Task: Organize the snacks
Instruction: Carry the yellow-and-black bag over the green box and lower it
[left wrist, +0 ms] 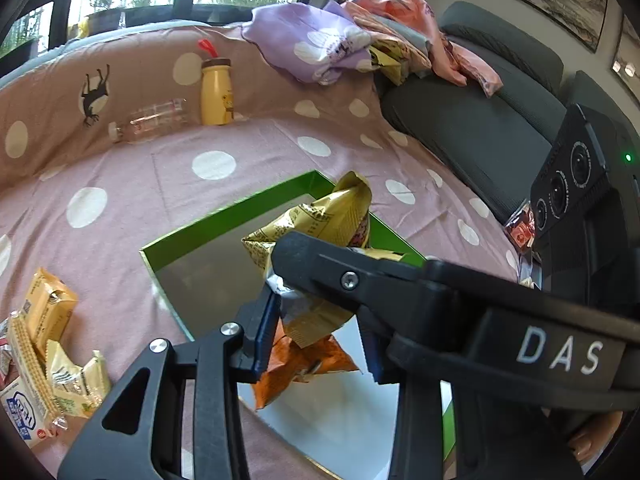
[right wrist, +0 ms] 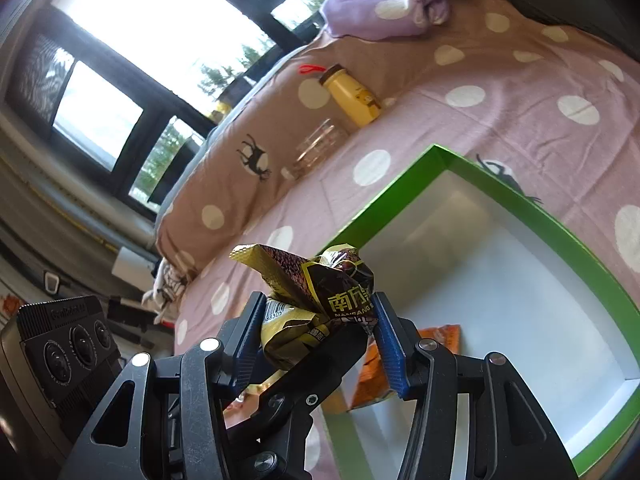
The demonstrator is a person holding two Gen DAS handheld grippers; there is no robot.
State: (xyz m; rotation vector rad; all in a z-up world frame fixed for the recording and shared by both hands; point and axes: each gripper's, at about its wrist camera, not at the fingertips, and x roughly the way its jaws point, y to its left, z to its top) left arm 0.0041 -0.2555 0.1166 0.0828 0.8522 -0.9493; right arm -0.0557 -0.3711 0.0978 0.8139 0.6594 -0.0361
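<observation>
Gripping yellow snack packet [left wrist: 320,216], green box [left wrist: 224,216]

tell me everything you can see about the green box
The green box is a shallow open tray, apparently cardboard, with bright green walls and a plain white floor. It lies flat on the dotted pink sheet, open side up. An orange packet rests inside near one edge; the rest of the visible floor is bare. Both grippers hold packets above it; neither visibly touches it.

Snack packet [left wrist: 298,364] in box [left wrist: 208,226]
</observation>
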